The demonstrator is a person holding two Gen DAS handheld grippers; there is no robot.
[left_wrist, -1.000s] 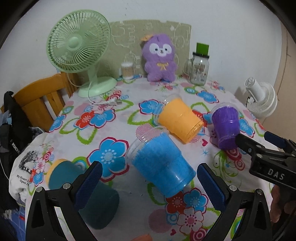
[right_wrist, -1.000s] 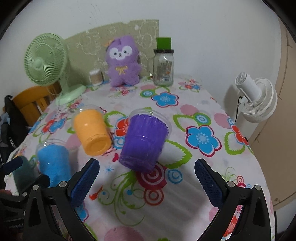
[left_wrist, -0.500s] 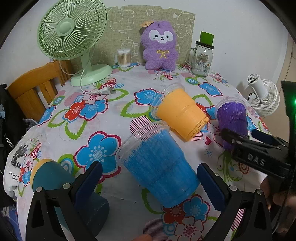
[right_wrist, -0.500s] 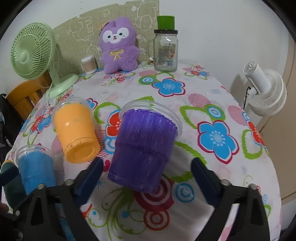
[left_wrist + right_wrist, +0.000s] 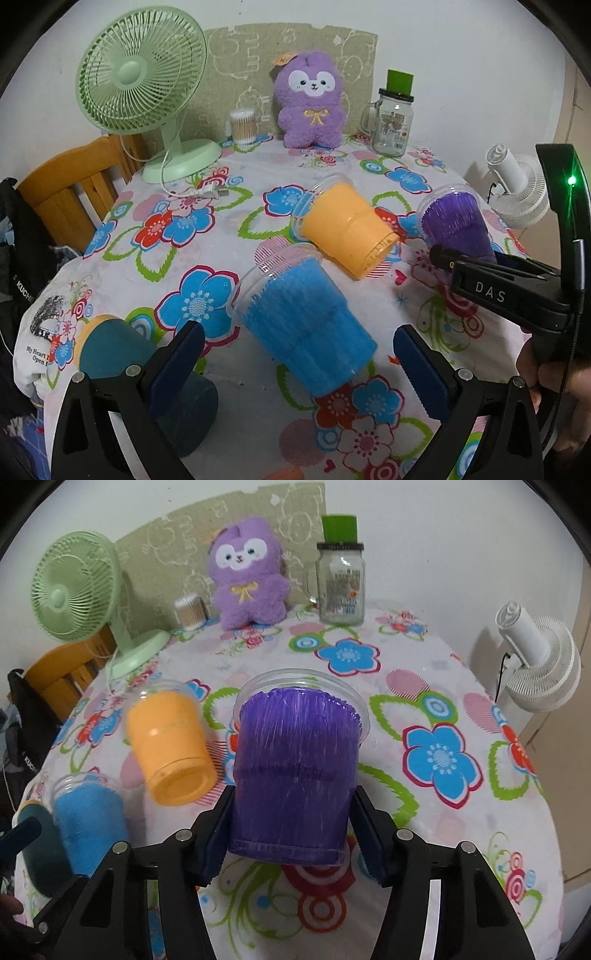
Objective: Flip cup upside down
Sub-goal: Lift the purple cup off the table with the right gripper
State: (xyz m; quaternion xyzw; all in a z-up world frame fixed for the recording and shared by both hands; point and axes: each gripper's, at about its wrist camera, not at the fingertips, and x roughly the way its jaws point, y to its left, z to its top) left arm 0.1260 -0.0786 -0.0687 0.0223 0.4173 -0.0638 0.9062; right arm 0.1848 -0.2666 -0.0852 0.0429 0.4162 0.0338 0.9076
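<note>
A purple cup [image 5: 295, 771] lies on its side on the floral tablecloth, rim away from me. My right gripper [image 5: 291, 834] is shut on it near its base, pads touching both sides; the gripper also shows in the left wrist view [image 5: 498, 291]. A blue cup [image 5: 306, 325] lies on its side between the wide-open fingers of my left gripper [image 5: 295, 358], which do not touch it. An orange cup [image 5: 347, 229] lies on its side behind it. A dark teal cup [image 5: 147, 373] lies at the near left.
A green fan [image 5: 147, 92], a cotton-swab jar [image 5: 243, 125], a purple plush [image 5: 312, 103] and a glass mug jar [image 5: 393, 118] stand at the table's back. A white fan [image 5: 539, 661] is off the right edge. A wooden chair [image 5: 70, 184] is at the left.
My right gripper moved forward and closed on the purple cup. My left gripper moved slightly closer to the blue cup and stays open.
</note>
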